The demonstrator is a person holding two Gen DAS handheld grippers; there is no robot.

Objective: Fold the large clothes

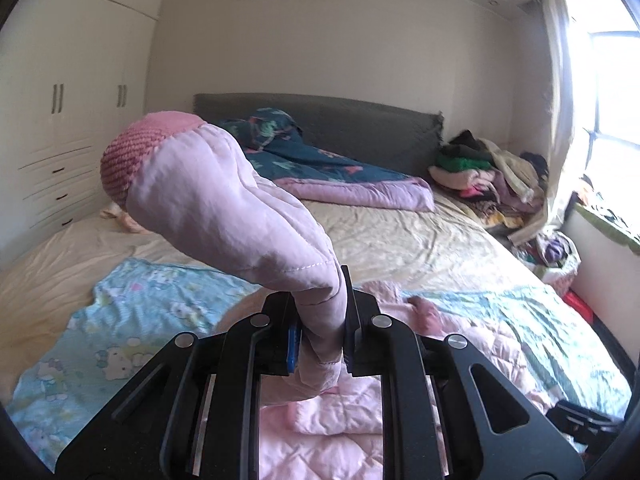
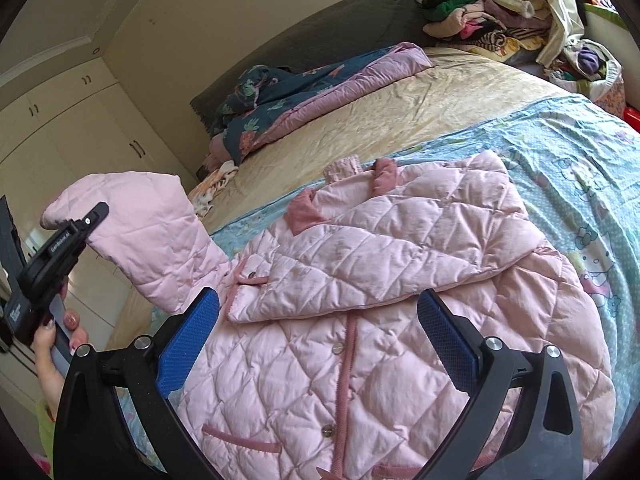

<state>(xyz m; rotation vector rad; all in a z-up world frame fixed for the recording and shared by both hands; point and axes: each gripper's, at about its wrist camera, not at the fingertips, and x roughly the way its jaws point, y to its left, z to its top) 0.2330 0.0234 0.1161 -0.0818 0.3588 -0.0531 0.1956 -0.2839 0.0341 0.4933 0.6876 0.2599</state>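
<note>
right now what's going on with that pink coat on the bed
A person is folding a pink quilted coat spread on the bed, with a gripper in each hand. The left gripper is shut on one sleeve and holds it up off the bed. The other sleeve already lies folded across the coat's front. The right gripper is open and hovers over the coat, gripping nothing.

Cream walls (image 1: 320,40), white built-in wardrobe (image 1: 72,92) with drawers on the left, grey headboard (image 1: 340,120), wide bed (image 1: 400,236) in a beige sheet, bright window (image 1: 612,92) with pale curtain (image 1: 560,80), daylight
</note>
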